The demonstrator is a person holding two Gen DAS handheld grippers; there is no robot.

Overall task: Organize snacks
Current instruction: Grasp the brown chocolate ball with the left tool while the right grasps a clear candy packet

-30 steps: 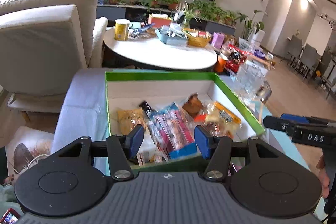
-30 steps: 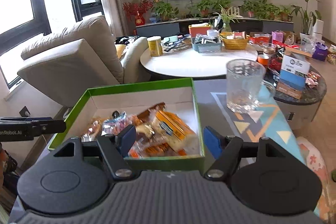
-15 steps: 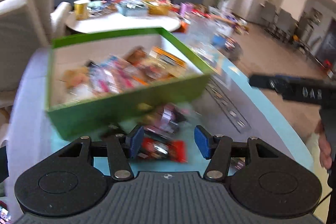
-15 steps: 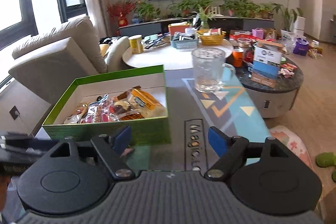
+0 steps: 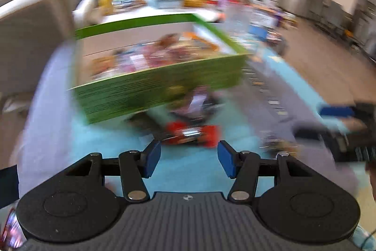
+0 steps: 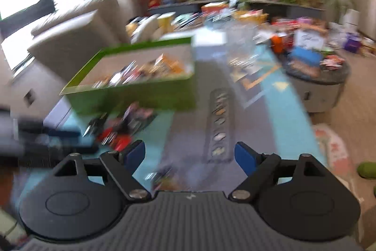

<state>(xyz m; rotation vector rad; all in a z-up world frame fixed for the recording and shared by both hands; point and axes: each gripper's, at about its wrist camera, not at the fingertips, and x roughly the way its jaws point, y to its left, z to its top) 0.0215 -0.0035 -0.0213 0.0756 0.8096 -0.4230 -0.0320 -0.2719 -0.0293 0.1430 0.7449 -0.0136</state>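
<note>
Both views are motion-blurred. A green box (image 5: 159, 88) with several snack packets inside stands on the table; it also shows in the right wrist view (image 6: 131, 88). Loose snacks lie in front of it: a red packet (image 5: 192, 133) and a dark pink one (image 5: 197, 105), also seen in the right wrist view as a red packet (image 6: 117, 138). My left gripper (image 5: 189, 158) is open and empty, just short of the red packet. My right gripper (image 6: 189, 155) is open and empty above another small packet (image 6: 164, 175).
A drinking glass (image 6: 239, 44) stands behind the box on the right. A cluttered round white table (image 5: 150, 8) and a beige armchair (image 6: 70, 39) are beyond. A dark round side table (image 6: 317, 77) with boxes is at right. The other gripper (image 5: 340, 128) shows at right.
Both grippers have pulled back and lowered from over the box to the table in front of it. The loose packets have come into view. Both stay open.
</note>
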